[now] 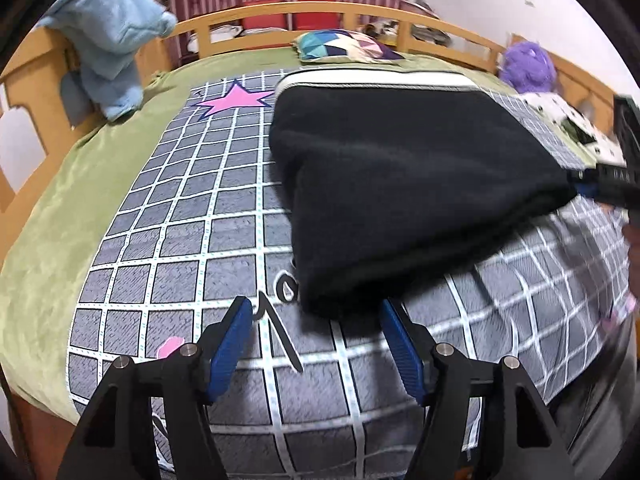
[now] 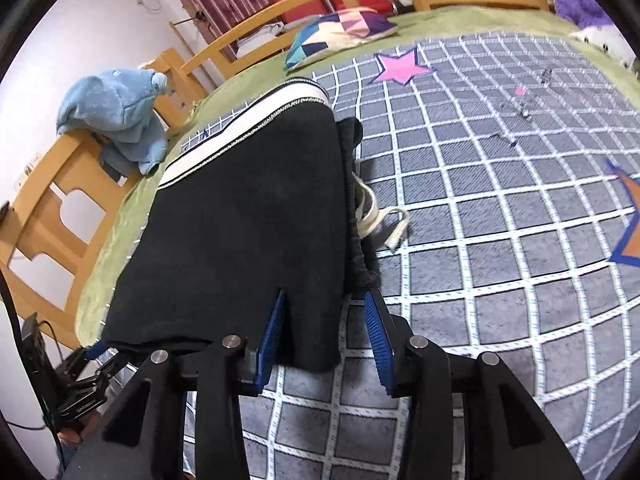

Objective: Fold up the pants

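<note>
1. The black pants (image 1: 400, 184) lie folded on the checked blanket (image 1: 180, 240), filling the centre-right of the left wrist view, white-striped edge toward the headboard. Looks like a fold was just laid down.
2. Left gripper (image 1: 316, 340) sits at bottom centre, jaws spread with nothing pinched; the near corner only pokes in by its right pad.
3. Right gripper (image 2: 324, 336) is also spread, with the pants' near corner lying loose between the pads, so my guess is it's released.
4. Only the right wrist view shows the white drawstring (image 2: 384, 216) spilling out right of centre.
5. Only the left view shows the purple plush (image 1: 528, 64) at upper right.
</note>
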A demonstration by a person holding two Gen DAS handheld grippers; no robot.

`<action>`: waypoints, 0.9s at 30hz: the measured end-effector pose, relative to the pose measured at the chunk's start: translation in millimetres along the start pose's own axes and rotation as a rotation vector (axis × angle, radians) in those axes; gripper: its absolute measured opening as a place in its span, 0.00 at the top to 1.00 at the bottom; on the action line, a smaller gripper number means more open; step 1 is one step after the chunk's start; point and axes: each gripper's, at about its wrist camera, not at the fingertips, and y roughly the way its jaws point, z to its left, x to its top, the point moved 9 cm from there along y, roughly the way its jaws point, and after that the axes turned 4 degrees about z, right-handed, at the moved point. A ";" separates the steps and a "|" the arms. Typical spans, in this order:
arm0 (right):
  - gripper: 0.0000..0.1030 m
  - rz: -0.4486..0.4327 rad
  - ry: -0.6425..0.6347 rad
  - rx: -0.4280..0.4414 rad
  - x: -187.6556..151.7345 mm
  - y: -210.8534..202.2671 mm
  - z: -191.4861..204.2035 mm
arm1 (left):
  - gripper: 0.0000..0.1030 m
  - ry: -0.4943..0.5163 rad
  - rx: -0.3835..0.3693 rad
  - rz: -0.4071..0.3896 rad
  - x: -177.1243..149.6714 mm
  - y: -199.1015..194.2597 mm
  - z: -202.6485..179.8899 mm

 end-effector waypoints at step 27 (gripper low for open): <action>0.60 0.043 0.107 0.046 -19.9 11.6 -8.5 | 0.79 -0.012 -0.051 0.005 21.6 28.8 -0.6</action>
